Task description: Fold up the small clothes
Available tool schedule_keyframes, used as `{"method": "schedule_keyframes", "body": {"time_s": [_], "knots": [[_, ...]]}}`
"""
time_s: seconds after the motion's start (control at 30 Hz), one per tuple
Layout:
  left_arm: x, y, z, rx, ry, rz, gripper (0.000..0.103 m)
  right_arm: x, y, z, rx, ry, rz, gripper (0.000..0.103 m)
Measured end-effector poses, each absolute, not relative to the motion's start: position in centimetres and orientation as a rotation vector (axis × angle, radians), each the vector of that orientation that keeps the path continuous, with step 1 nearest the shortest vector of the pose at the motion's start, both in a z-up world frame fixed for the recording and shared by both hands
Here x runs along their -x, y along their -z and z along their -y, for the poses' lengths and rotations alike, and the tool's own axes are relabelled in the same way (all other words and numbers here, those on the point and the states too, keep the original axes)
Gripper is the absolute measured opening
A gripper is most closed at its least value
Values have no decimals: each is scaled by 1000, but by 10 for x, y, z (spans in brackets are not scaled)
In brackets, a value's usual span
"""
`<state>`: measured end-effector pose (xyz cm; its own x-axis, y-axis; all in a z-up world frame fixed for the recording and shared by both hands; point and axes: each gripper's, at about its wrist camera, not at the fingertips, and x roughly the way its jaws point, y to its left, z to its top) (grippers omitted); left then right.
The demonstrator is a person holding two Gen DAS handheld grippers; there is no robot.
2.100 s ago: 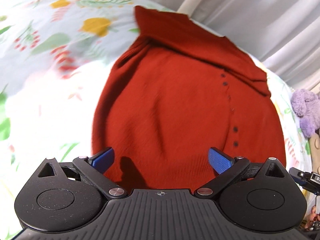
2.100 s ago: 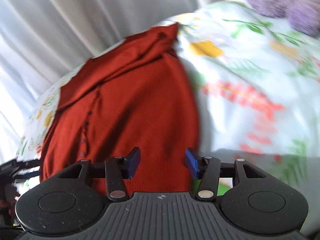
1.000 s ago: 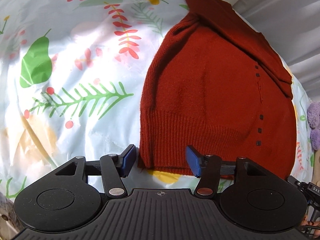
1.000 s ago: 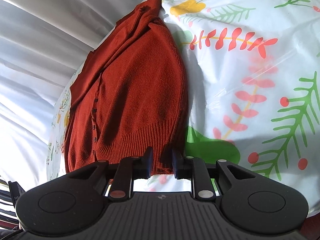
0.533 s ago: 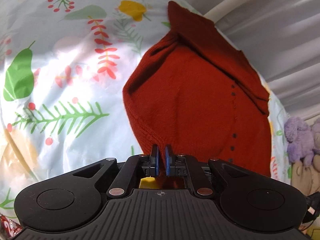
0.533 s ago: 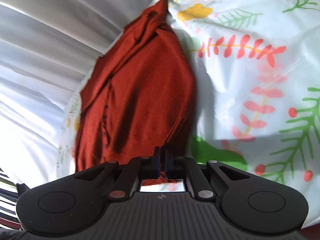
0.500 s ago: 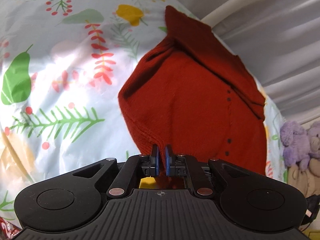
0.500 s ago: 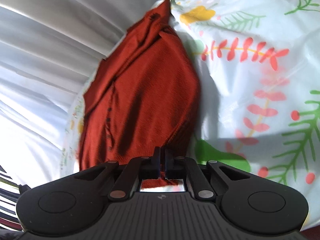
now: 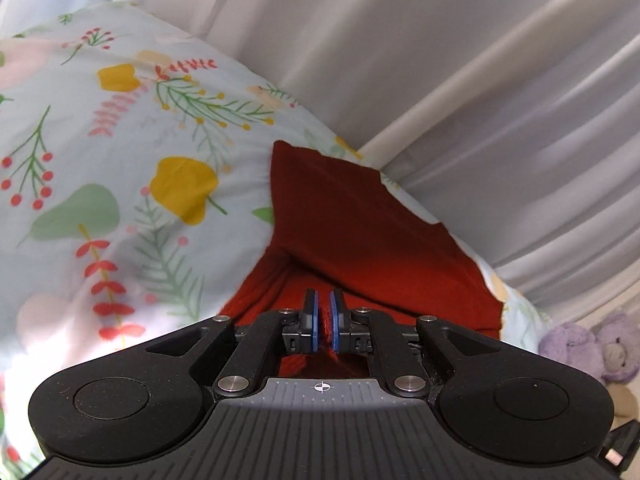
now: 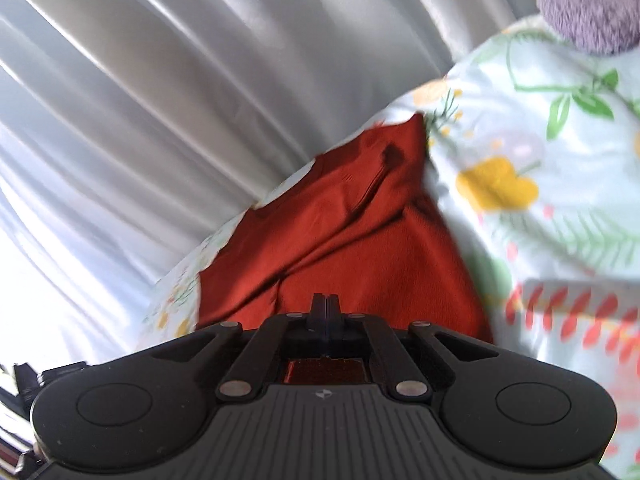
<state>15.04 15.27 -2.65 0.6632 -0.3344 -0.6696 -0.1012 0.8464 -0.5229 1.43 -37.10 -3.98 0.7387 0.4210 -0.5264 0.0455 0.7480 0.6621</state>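
Note:
A rust-red knit cardigan [image 9: 372, 232] lies on a floral sheet [image 9: 120, 168], its far end near the curtain. My left gripper [image 9: 325, 304] is shut on the cardigan's ribbed hem, with red knit pinched between the blue pads. In the right wrist view the cardigan [image 10: 352, 232] runs away from me. My right gripper [image 10: 326, 300] is shut on the hem's other corner. The near part of the cardigan is hidden under both grippers.
A white pleated curtain [image 9: 460, 60] hangs right behind the far edge of the sheet. A purple plush toy [image 9: 580, 344] sits at the right; it also shows at the top right of the right wrist view [image 10: 592, 4].
Both grippers closed on the hem corners, then lifted and carried the hem forward toward the cardigan's far end. The curtain now fills much more of both views.

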Motion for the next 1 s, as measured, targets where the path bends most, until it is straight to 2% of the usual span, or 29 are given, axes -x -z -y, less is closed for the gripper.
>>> {"method": "schedule_keyframes", "body": {"time_s": [0.03, 0.1, 0.17, 0.2, 0.23, 0.27, 0.3, 0.33, 0.47, 0.63, 0.83, 1.0], "knots": [[-157, 31, -150, 532, 128, -857, 7, -21, 39, 367, -677, -198, -718, 0], [-162, 40, -148, 486, 137, -868, 13, -30, 37, 357, -561, -153, -724, 2], [-164, 48, -151, 471, 199, -886, 38, -32, 37, 350, -487, -175, -745, 3], [-164, 50, -154, 470, 238, -889, 43, -31, 38, 348, -461, -186, -765, 9], [-163, 53, -157, 466, 276, -889, 48, -30, 41, 345, -438, -204, -786, 28], [-162, 54, -158, 458, 313, -887, 49, -26, 42, 344, -413, -226, -812, 40], [-161, 55, -160, 450, 348, -882, 50, -24, 44, 342, -385, -247, -839, 59], [-161, 55, -159, 440, 383, -881, 51, -21, 46, 337, -347, -268, -868, 63], [-159, 63, -147, 368, 500, -916, 59, -12, 49, 322, -225, -376, -970, 64], [-156, 74, -127, 222, 543, -1014, 59, -7, 51, 298, 10, -478, -1045, 64], [-152, 81, -124, 220, 537, -1054, 59, -3, 34, 302, 153, -526, -1018, 64], [-148, 86, -125, 214, 517, -1075, 56, 11, 32, 309, 236, -535, -1075, 63]]}}
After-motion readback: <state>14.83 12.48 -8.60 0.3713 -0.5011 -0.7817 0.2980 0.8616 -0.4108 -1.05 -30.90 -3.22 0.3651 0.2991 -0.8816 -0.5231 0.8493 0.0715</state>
